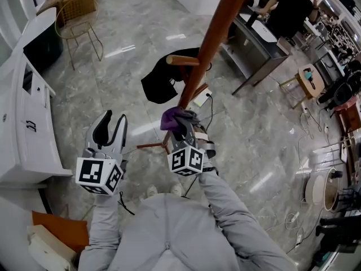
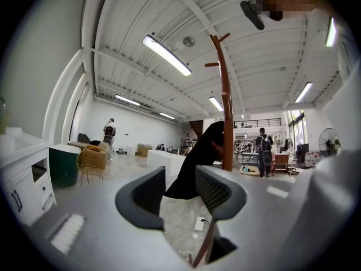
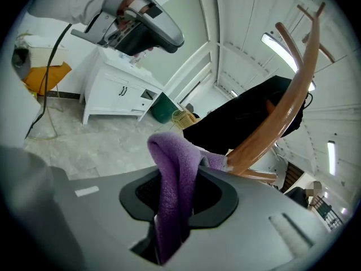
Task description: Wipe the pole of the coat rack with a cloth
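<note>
Large open-plan office hall: polished stone floor (image 1: 130, 27), ceiling strip lights (image 2: 167, 55), desk (image 1: 256, 47) with a person (image 1: 290, 10) working, trailing cables (image 1: 303, 151).

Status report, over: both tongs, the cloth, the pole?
Right tongs shut on purple cloth, against coat rack pole. Left tongs open, empty. Black garment hangs higher up.

glossy grey marble floor (image 1: 121, 24), white cabinet (image 1: 25, 143), wire chair (image 1: 79, 14), ceiling strip lights (image 2: 166, 55).

The cloth (image 1: 171, 119) touches the pole (image 1: 211, 38), right of the left hand-held gripper (image 1: 114, 122).
</note>
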The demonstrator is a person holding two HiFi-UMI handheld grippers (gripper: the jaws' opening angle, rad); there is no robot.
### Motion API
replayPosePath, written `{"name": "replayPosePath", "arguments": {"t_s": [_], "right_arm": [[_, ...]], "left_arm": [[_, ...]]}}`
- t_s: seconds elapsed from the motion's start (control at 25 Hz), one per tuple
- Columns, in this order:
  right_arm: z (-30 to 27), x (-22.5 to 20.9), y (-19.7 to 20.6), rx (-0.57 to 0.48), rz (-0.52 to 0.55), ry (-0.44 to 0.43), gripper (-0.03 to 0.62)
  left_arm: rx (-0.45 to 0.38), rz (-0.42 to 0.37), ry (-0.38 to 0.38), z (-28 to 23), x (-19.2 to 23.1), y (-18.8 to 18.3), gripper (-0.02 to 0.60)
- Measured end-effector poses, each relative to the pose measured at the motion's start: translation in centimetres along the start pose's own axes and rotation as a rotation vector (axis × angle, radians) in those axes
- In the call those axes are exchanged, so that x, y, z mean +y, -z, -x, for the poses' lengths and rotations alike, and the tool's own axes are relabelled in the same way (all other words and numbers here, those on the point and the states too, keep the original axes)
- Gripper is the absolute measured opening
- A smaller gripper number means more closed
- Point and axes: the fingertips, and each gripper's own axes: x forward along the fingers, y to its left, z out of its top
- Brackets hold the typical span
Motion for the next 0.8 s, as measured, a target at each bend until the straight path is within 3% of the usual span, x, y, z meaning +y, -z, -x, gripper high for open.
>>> {"name": "replayPosePath", "arguments": {"t_s": [0.24,0.44,0.64,0.8], "right_arm": [[1.9,-0.1,-1.0,-0.044,-0.019,-0.011,0.084],[5.3,-2.0,-1.8,-0.107,-0.090,0.031,0.085],[9.2,-6.3,-2.2,-0.175,-0.210,0.126,0.086],[13.4,-11.9,-5.0,-0.262,-0.276,0.241,0.086]], "left_arm": [[0.001,0.001,0.005,-0.3,-0.6,0.1,0.172],[-0.003,-0.002,0.008,-0.6,-1.3,-0.1,0.172],[-0.006,-0.006,0.012,-1.0,-1.9,-0.3,0.172],[-0.008,-0.012,0.010,-1.1,-2.3,-0.5,0.172]]}}
